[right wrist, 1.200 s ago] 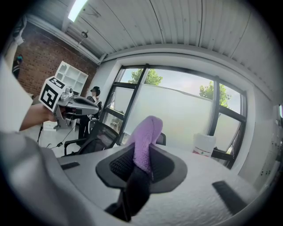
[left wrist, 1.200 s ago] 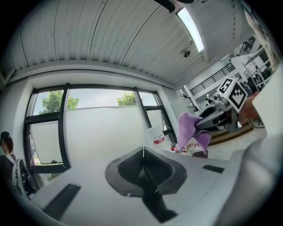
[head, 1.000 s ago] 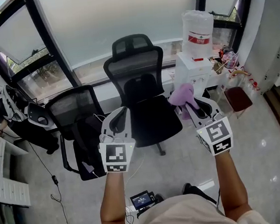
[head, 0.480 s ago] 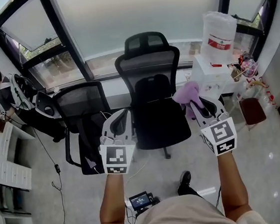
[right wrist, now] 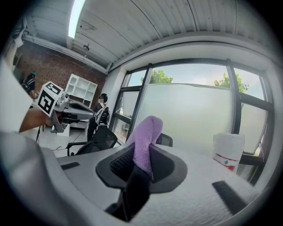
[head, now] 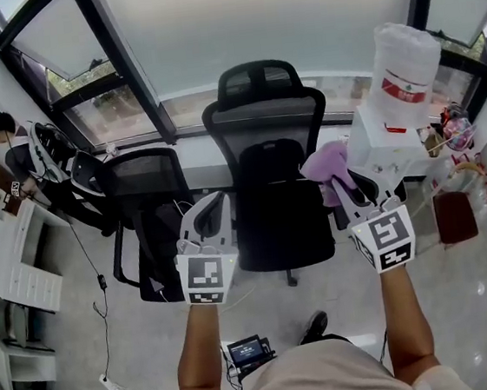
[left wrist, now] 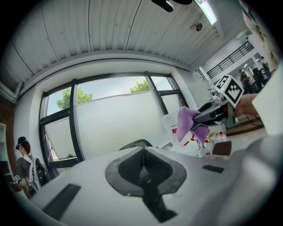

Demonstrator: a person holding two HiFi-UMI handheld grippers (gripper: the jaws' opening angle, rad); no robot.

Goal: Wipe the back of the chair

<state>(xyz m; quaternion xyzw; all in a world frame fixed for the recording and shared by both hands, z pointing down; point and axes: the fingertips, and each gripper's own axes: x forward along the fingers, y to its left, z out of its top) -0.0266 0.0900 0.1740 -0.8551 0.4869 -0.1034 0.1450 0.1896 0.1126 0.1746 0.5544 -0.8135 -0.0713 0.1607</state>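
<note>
- The right gripper [right wrist: 138,173] has its jaws clamped on a purple cloth [right wrist: 146,132]. A fold of the cloth stands up above the pads and the rest hangs loose.
- The left gripper [left wrist: 144,171] has its jaws together with nothing between them. It is held level with the right one and well apart from it.
- Both grippers hover above the front edge of the seat of the black mesh office chair [head: 268,136]. The cloth is not yet on the chair's backrest, which rises beyond them with a headrest on top.
- The chair stands on the floor [head: 139,350] against the window [head: 259,22]. A second black chair [head: 142,182] is just beside it on the left, and a water dispenser [head: 392,120] is near on the right.
- A person [head: 23,162] stands at the far left edge of the floor, well clear.
- Judged risk: only a fold of the cloth is pinched, so dragging it across the mesh could pull it out of the jaws.
- Judged risk: the chair looks free to swivel or roll, and the left gripper is not bracing it, so a firm push could turn the backrest away.
- Judged risk: a wide stroke to the right could carry the gripper into the dispenser.
</note>
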